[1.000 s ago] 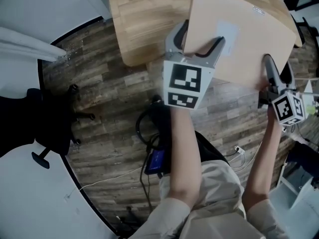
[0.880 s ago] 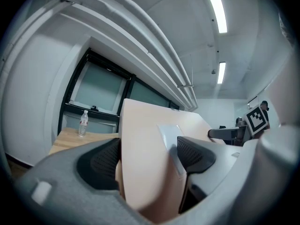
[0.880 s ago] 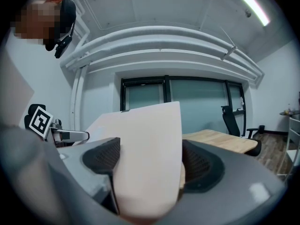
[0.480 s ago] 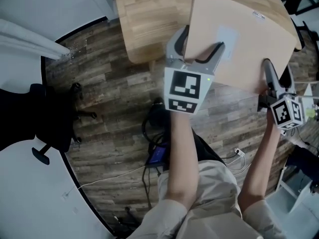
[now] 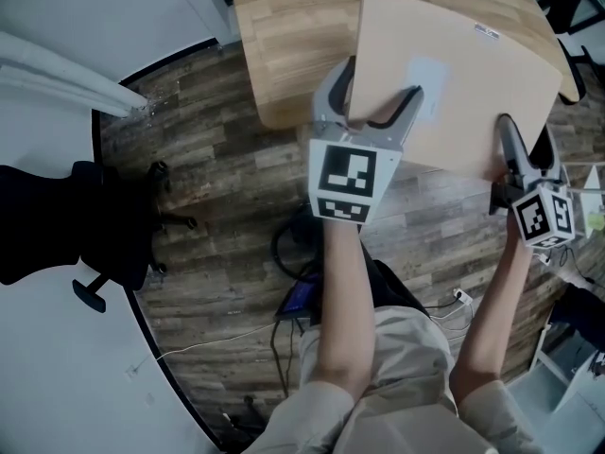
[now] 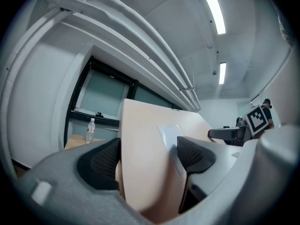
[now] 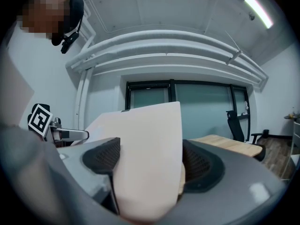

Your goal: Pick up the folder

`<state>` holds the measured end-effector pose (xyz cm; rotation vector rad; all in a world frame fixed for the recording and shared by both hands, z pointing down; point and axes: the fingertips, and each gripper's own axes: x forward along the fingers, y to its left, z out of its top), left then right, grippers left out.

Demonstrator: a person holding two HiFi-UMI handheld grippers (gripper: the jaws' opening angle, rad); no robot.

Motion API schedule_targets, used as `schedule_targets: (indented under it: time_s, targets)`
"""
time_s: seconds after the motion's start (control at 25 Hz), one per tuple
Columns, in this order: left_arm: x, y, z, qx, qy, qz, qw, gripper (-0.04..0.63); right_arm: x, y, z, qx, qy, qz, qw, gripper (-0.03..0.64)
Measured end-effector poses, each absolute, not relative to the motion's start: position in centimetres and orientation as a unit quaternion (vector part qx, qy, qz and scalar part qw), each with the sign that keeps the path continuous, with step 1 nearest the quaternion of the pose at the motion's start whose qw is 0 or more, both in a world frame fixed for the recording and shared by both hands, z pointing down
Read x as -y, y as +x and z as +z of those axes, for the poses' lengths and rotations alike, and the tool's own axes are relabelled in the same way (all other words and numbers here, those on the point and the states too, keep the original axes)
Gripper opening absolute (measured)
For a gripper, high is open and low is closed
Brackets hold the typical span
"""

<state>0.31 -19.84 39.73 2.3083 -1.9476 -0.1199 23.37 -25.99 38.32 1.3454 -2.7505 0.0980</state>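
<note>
Beige folder (image 5: 473, 83), near edge clamped inside left claw (image 5: 380, 81); right claw (image 5: 526, 138) clamps its corner.

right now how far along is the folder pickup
Done: the left tool and the right tool are each shut on the near edge of the folder, which juts past the edge of the table. In hand: both tools hold the folder, and it tilts upward in the gripper views. Left: probably lifting it fully clear. Whether its far edge rests on the table cannot be told.
</note>
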Motion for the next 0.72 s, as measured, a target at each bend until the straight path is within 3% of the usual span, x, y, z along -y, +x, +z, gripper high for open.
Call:
schedule_targets:
  time_s: [0.72]
  targets:
    - [18.2,-0.8,38.0,0.654,0.754,-0.04,0.05,0.385,24.8,21.7,36.4,0.903,0.429,0.026,0.028,0.413]
